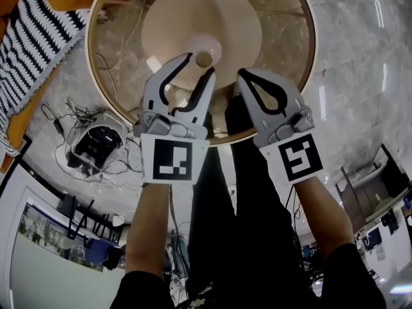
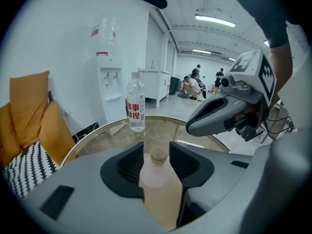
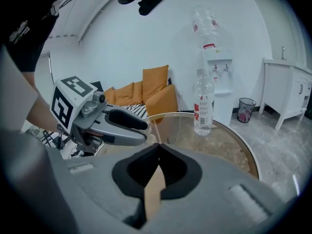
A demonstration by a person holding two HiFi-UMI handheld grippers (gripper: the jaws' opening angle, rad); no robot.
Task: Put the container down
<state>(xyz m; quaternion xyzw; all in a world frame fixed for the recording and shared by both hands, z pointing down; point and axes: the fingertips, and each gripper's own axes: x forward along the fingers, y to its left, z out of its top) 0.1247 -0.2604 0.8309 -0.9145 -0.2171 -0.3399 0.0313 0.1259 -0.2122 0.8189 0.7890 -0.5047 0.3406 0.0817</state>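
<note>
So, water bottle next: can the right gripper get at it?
Probably yes: the water bottle stands on the glass table, clear ahead of the right gripper, though its shut jaws must open.

I see the small pale capped container (image 2: 158, 179) between my left gripper (image 2: 156, 149) jaws, clear plastic water bottle (image 2: 136, 108) standing behind it on the round glass-topped table (image 2: 105, 136), my right gripper (image 2: 194, 126) to the right, orange cushions (image 2: 29, 113) left of the table

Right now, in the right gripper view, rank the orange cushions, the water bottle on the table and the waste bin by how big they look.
1. orange cushions
2. water bottle
3. waste bin
The bottle stands nearer the camera than the bin, so its lead over the bin is only apparent.
</note>
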